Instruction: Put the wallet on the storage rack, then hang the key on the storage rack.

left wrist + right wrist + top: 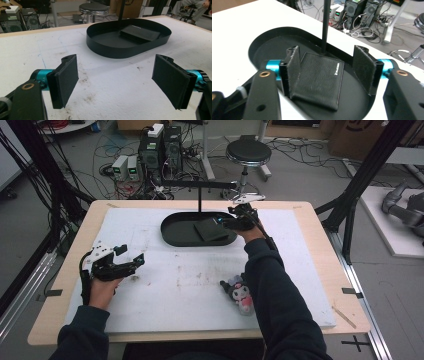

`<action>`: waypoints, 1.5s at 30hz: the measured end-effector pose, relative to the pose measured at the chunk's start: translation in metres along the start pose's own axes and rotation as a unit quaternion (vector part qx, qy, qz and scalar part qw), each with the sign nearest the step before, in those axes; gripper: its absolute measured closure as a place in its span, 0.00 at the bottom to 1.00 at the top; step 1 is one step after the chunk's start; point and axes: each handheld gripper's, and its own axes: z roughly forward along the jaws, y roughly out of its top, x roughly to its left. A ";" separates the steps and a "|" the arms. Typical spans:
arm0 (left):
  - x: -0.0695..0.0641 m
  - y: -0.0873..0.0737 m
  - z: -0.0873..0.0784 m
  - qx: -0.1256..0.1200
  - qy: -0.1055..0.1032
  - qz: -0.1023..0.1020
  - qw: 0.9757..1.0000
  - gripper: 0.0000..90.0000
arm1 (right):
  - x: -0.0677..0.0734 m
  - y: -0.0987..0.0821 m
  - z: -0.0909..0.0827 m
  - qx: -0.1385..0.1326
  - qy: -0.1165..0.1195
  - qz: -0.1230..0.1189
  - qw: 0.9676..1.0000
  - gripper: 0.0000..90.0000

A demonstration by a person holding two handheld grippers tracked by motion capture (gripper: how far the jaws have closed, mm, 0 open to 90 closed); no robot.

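Right tongs (329,72): jaws spread, nothing pinched; the black pads stand on either side of the wallet (318,78), the left pad against or just over its left edge, the right pad clear of it with bare tray floor between. No earlier picture bears on them, so only this stance is entered. Wallet: black, grained leather, stitched rim, small pale lettering near one long edge; lies flat in the tray (262,47), close by the foot of the upright post (325,25), tilted slightly against the jaw line. Its long axis runs away from the right tongs, roughly along their reach, so the pads face its two long edges; judged, a re-grip would need only a closing of the jaws, a withdrawal only a lift straight up and back. Tray: black, oval, low-walled, set toward the far edge of the table (310,285), a little right of that edge's middle. Right hand holds its tongs (240,220) over the tray's right end in the high view. Left tongs (122,262): jaws spread wide, empty, resting low near the left edge of the table, well apart from the tray (130,48), which lies ahead of them. Nearer arm to the wallet: the right, plainly. Plush toy (239,292): lies near the front edge, beside the right sleeve, untouched.
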 end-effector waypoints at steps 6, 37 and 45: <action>0.002 0.000 0.000 -0.004 -0.005 -0.013 1.000 0.26 | -0.001 -0.004 -0.033 0.042 0.034 0.005 0.999 0.34; 0.000 0.003 0.002 -0.015 -0.003 -0.020 1.000 0.26 | 0.021 -0.132 -0.128 0.024 -0.061 -0.003 0.998 0.24; 0.000 0.003 0.002 -0.015 -0.003 -0.022 1.000 0.26 | 0.032 -0.131 -0.131 0.028 -0.043 -0.008 0.999 0.24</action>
